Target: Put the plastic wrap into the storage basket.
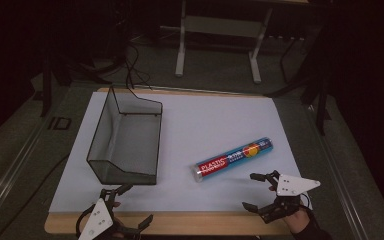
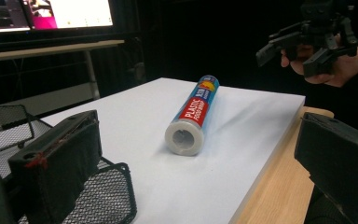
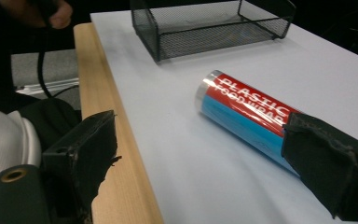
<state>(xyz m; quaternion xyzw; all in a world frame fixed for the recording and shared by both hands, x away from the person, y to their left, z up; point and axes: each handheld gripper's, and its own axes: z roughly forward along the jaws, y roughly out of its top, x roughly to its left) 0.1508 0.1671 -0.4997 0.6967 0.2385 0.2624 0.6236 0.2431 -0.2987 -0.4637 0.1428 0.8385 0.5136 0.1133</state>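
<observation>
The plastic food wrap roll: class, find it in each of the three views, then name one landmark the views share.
High view: the plastic food wrap roll lies right of centre on the white board, slanting.
Left gripper view: the roll lies mid-frame, open end toward the camera.
Right gripper view: the roll lies right of centre, partly behind one jaw.
Shared landmark: the black mesh basket.

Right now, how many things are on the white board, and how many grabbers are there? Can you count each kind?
Rolls of plastic food wrap: 1, the roll lying on its side.
Black wire mesh baskets: 1, the basket.
Grippers: 2, the left gripper and the right gripper, both open and holding nothing.
Total: 4
</observation>
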